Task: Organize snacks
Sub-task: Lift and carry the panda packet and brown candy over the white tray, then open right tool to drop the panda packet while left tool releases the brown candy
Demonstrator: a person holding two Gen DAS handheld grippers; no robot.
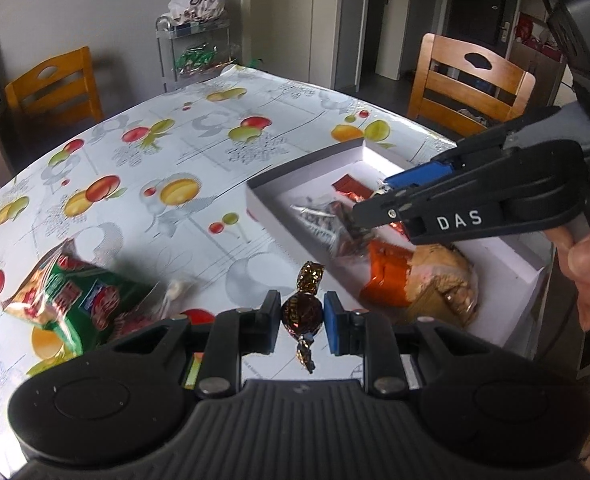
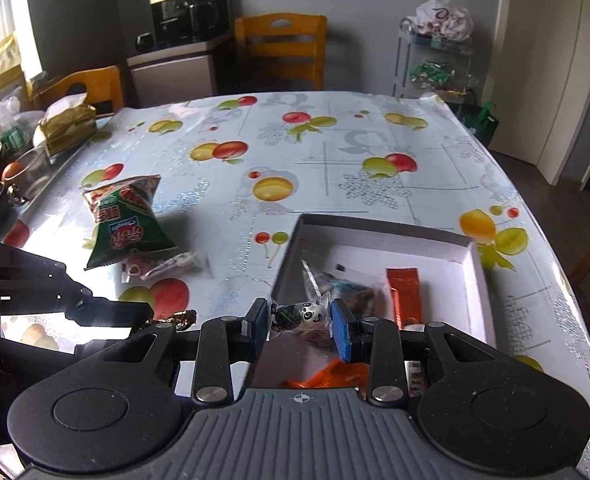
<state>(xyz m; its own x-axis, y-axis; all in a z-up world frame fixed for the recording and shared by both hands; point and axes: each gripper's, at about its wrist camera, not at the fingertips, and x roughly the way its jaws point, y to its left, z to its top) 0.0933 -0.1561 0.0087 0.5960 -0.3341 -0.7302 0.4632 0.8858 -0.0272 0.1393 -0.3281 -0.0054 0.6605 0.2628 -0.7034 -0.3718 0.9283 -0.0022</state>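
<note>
Left gripper (image 1: 302,314) clenched on brown candy (image 1: 303,312); right gripper (image 2: 301,320) grasping panda sweet (image 2: 301,314).
Biscuit pack (image 1: 443,280) lower right of box (image 1: 307,164), seen only from left wrist.

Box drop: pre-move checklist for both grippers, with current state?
1. Left gripper grips the brown candy: ok, fingers closed on its middle.
2. Right gripper grips the panda candy: ok.
3. Panda candy above the box: ok, it sits over the box's near-left part.
4. Brown candy above the box: not ok, it is over the tablecloth left of the box.
5. Free floor in the box: ok, white floor shows toward the far wall.
6. Grippers clear of each other: cannot tell; the right one crosses the box close by.
</note>
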